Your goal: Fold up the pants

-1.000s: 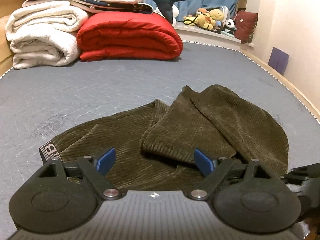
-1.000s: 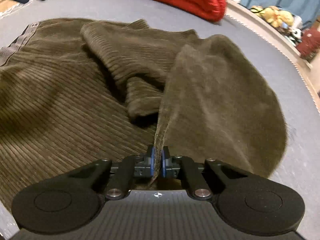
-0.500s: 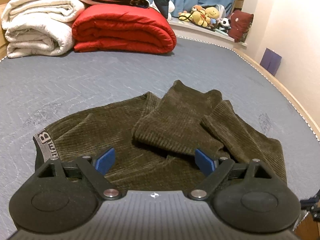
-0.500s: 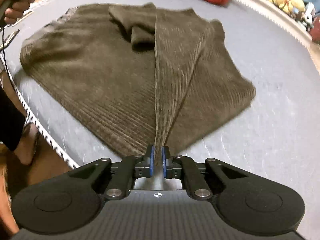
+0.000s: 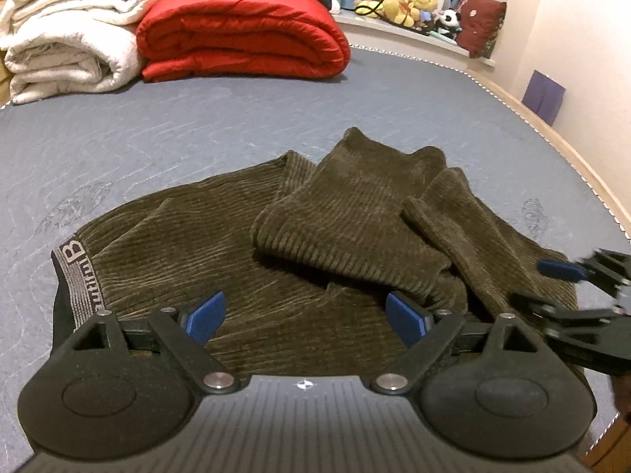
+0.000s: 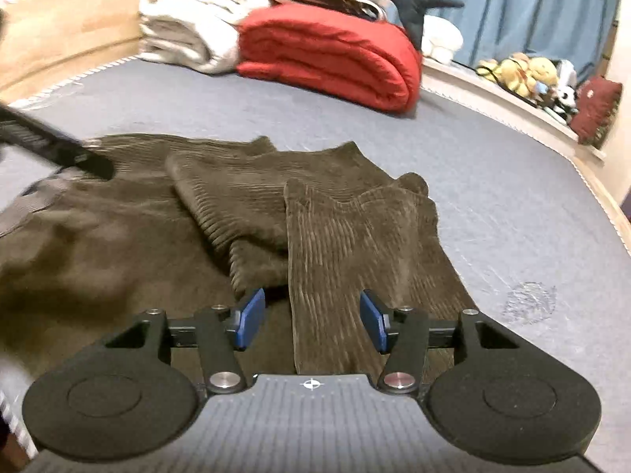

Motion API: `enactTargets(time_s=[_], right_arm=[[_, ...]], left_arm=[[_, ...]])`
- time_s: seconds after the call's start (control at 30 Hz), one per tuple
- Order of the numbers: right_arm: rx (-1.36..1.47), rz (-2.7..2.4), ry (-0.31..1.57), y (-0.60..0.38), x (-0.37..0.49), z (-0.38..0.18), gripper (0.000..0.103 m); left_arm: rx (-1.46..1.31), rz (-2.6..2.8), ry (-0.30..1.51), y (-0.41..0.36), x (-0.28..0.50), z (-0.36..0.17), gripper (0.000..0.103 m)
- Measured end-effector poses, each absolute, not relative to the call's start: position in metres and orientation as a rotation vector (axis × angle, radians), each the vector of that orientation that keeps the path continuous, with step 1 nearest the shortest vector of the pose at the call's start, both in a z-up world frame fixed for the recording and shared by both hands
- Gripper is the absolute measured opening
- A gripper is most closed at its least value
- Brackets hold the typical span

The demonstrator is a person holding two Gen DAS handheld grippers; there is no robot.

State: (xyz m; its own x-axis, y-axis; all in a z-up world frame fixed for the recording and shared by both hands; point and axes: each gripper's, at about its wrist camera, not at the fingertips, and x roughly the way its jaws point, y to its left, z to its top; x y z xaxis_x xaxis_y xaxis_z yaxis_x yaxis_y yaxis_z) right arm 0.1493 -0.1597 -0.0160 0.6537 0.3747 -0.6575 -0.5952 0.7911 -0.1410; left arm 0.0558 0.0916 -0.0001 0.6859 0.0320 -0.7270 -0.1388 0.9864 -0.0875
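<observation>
The right gripper (image 6: pixel 311 321) has let go: its fingers, pinched on the pants (image 6: pixel 347 244) a moment ago, now gape empty. The leg seems laid flat on the bed (image 5: pixel 197 118), so this fold looks done. The left gripper (image 5: pixel 303 315) hovers wide open, empty.

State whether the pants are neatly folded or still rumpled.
Rumpled: the pants lie partly folded, legs doubled back unevenly over the body.

The right gripper (image 6: pixel 311 321) is seen spread wide, its blue pads (image 6: pixel 249 318) set to either side of a leg of the brown corduroy pants (image 6: pixel 347 244), nothing pinched between them. The pants are laid crumpled on the grey bed (image 6: pixel 493 181). A red quilt (image 6: pixel 331 55) is stacked at the far end.
</observation>
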Motion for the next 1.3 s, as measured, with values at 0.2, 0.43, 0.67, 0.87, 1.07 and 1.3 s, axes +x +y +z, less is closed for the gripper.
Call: enactTargets(time_s=[0.2, 0.43, 0.67, 0.87, 1.07, 1.3], right_arm=[[-0.477, 0.550, 0.658, -0.113, 0.178, -0.055, 0.056], [-0.585, 0.506, 0.706, -0.099, 0.197, -0.077, 0.049], [-0.524, 0.473, 0.684, -0.127, 0.201, -0.059, 0.007], [-0.437, 0.431, 0.604, -0.182, 0.183, -0.019, 0.007], [-0.283, 0.306, 0.606, -0.292, 0.166, 0.005, 0.006], [-0.057, -0.124, 1.034, -0.460, 0.155, -0.050, 0.002]], left_arm=[[-0.162, 0.117, 0.818, 0.103, 0.057, 0.000, 0.092], [-0.177, 0.117, 0.815, 0.110, 0.056, 0.006, 0.092], [-0.176, 0.107, 0.813, 0.105, 0.050, 0.010, 0.092], [-0.167, 0.098, 0.803, 0.100, 0.043, 0.010, 0.092], [-0.136, 0.111, 0.822, 0.104, 0.047, -0.001, 0.092], [-0.165, 0.105, 0.819, 0.112, 0.047, 0.002, 0.092]])
